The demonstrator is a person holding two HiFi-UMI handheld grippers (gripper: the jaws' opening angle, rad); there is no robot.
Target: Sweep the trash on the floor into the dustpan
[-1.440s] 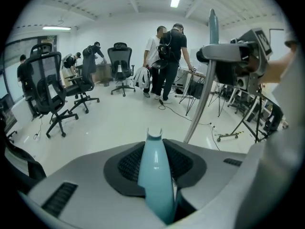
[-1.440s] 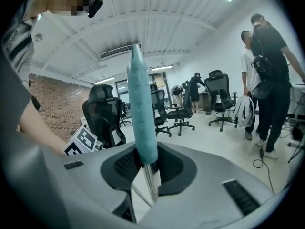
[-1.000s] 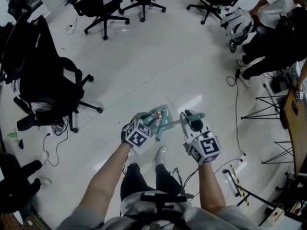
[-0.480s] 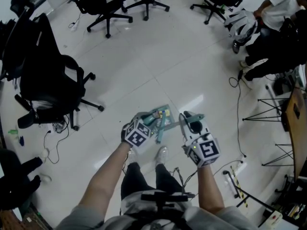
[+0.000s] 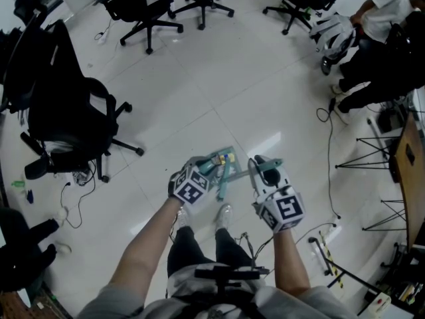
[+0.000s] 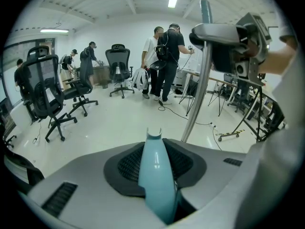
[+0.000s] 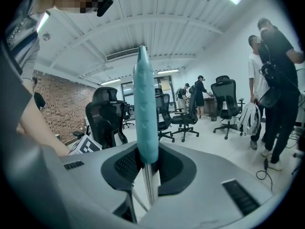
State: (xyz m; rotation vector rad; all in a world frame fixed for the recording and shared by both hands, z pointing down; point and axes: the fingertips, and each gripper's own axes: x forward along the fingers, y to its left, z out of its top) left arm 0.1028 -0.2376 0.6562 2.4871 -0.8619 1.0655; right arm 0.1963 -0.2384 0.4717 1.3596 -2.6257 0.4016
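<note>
My left gripper [image 5: 201, 171] is shut on the dustpan's pale blue handle [image 6: 156, 174], which rises between its pads. In the head view the teal dustpan [image 5: 224, 158] lies on the white floor just ahead of my feet, with small coloured bits of trash in it. My right gripper [image 5: 263, 173] is shut on the broom's teal grip [image 7: 145, 118]; its metal pole [image 7: 149, 187] drops below the jaws. The same pole [image 6: 198, 92] crosses the left gripper view, with the right gripper [image 6: 233, 37] at its top. The broom head is hidden.
Black office chairs stand at the left [image 5: 63, 121] and the far side [image 5: 143, 8]. A cable [image 5: 329, 158] and tripod legs [image 5: 372, 155] lie to the right. People stand at the top right [image 5: 378, 38]. My shoes [image 5: 222, 214] are just behind the dustpan.
</note>
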